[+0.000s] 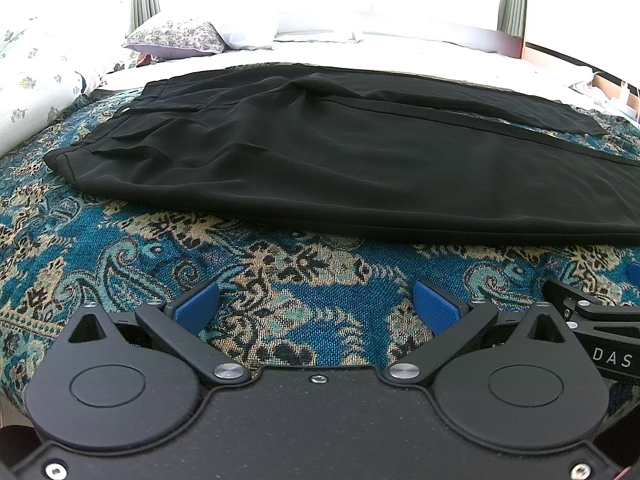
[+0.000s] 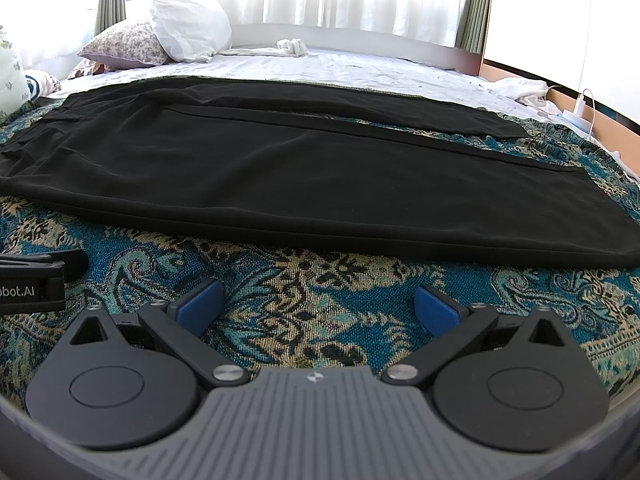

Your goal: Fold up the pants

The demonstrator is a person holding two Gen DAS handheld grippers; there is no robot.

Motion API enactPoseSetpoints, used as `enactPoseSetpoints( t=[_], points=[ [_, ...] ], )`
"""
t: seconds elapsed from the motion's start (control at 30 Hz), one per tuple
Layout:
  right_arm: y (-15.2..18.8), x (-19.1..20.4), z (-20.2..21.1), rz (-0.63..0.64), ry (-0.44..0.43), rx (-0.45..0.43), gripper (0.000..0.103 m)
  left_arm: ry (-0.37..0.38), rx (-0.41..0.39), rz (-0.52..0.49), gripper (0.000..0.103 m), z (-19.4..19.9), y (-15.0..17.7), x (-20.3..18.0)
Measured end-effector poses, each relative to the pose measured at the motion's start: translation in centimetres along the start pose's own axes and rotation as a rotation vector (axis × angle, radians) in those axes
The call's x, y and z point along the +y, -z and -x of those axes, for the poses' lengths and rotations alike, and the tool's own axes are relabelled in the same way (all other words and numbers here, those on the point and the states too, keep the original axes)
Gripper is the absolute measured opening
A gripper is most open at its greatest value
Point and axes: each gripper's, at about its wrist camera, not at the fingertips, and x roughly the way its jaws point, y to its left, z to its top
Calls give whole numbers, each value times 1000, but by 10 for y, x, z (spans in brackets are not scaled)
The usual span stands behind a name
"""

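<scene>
Black pants (image 1: 320, 152) lie flat on a blue patterned bedspread (image 1: 280, 280), waistband at the left, legs running to the right. They also fill the middle of the right wrist view (image 2: 320, 184), the leg hems at the right. My left gripper (image 1: 316, 304) is open and empty, over the bedspread just short of the pants' near edge. My right gripper (image 2: 318, 306) is open and empty too, likewise a little short of the near edge. Each gripper's body shows at the side of the other's view.
A floral pillow (image 1: 176, 36) and a white pillow (image 2: 188, 28) lie at the far left of the bed. A white sheet (image 2: 360, 68) covers the far half. Curtains hang behind. A white cable and box (image 2: 576, 116) sit at the right edge.
</scene>
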Motion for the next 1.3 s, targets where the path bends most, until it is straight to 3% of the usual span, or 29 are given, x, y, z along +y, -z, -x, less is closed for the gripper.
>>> enactPoseSetpoints(
  t=[0.5,0.77,0.87,1.07,1.17,1.3],
  points=[
    [2,0,0,0,0,-2,103,-4,0,3,103,1,-2,1],
    [4,-10,-1,1,-25,-23,103,46,11,39,103,2,-10,16],
    [-1,-14,3,34,-40,1,103,59,-11,119,103,4,-20,42],
    [-14,-26,7,87,-22,-17,103,-30,-31,314,102,-8,-55,126],
    [-18,-55,9,-10,-38,2,103,-79,-54,393,100,-16,-72,167],
    [-21,-114,3,-236,-27,38,103,-143,-49,484,93,-36,-90,212]
  ],
)
